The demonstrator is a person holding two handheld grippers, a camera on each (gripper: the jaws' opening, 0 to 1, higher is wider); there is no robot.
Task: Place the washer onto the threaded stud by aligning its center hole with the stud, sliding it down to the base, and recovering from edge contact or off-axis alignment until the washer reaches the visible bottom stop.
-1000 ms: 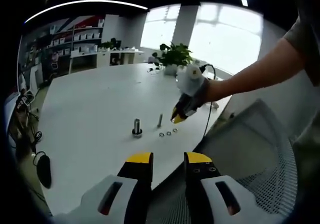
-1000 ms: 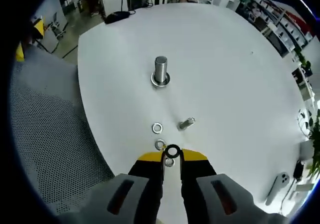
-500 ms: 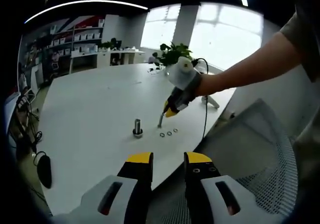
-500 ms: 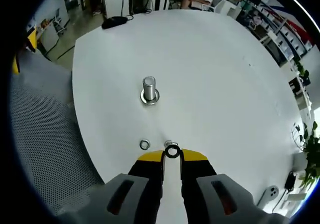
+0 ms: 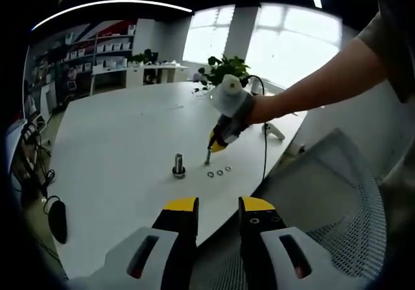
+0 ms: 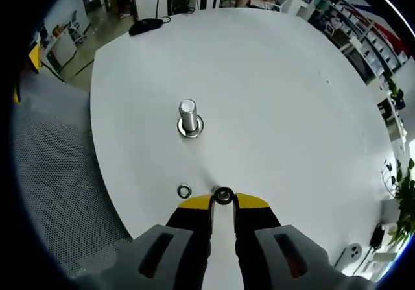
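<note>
A washer is gripped in the right gripper fingers, carried nearer the stud (no writing readable); the left gripper is held apart, empty.

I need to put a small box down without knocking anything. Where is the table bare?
Bare: the wide white table beyond and beside the upright stud, out to its far edge. Crowded: the near edge, where loose washers lie in a row and the right tool holds a washer.

White table, silvery stud, yellow-tipped right tool pinching a seemingly dark washer.
</note>
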